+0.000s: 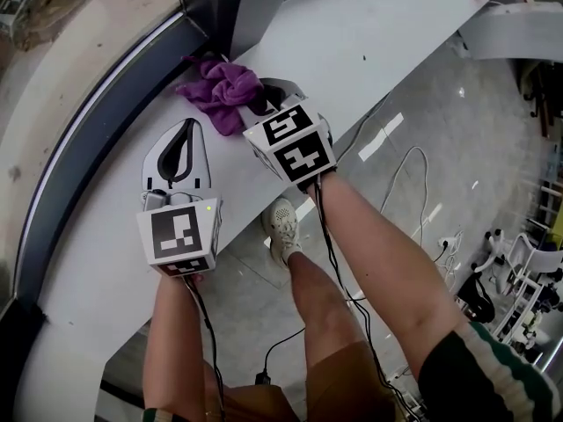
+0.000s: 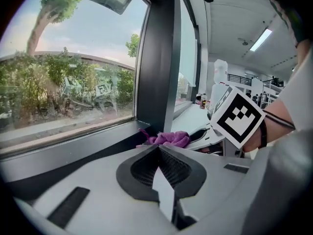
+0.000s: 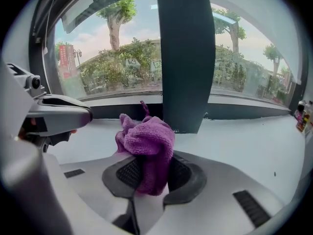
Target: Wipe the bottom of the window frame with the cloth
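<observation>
The right gripper (image 3: 149,174) is pinching the purple cloth (image 3: 146,140) tightly on the white sill (image 1: 369,33) beside the dark window frame (image 1: 97,134), while the left gripper (image 2: 159,169) is lying closed and empty

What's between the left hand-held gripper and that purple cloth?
Nothing: the head view shows only bare white sill between the left hand-held gripper and the purple cloth.
</observation>
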Tool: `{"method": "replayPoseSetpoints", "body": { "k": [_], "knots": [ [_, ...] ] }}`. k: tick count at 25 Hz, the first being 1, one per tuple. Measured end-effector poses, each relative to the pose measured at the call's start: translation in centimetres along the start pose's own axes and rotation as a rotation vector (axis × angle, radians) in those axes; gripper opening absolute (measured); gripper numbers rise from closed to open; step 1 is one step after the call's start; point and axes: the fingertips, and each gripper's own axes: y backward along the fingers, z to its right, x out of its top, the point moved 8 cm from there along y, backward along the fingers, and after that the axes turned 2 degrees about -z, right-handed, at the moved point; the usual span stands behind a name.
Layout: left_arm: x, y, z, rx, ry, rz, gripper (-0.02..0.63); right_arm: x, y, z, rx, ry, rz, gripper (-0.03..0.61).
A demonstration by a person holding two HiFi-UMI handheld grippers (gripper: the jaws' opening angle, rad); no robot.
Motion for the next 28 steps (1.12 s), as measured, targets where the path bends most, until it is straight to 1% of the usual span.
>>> {"method": "replayPoseSetpoints", "body": {
  "k": [4, 9, 15, 18, 20, 24, 28],
  "knots": [
    [-0.9, 0.5, 1.0, -0.004, -0.026, -0.008, 0.009, -1.3, 1.4, 0.1, 0.002, -0.007, -0.002, 0.107],
    [-1.4, 1.2, 2.7, -0.032, -0.049, -0.008, 0.009, -2.9, 3.0, -0.6, 0.002, -0.044, 0.005, 0.107],
    [-3.9, 1.9, 6.3, -0.055, -0.050, -0.018, 0.009, -7.3, 5.3, -1.2, 0.015, -0.053, -0.008, 0.107],
    [-4.6, 2.1, 7.3, -0.070, -0.050, -0.020, 0.009, -8.9, 6.0, -1.2, 0.011, -0.060, -0.018, 0.107],
    [-4.6, 2.1, 7.4, -0.080, -0.051, -0.022, 0.009, -9.1, 6.1, -1.3, 0.007, -0.068, -0.017, 0.107],
    [-3.8, 2.3, 7.3, -0.096, -0.046, -0.030, 0.009, -8.3, 6.7, -1.4, 0.004, -0.091, -0.009, 0.107],
    [-4.3, 2.6, 8.2, -0.102, -0.044, -0.045, 0.009, -9.2, 7.4, -1.7, 0.005, -0.115, -0.008, 0.107]
  ]
}}
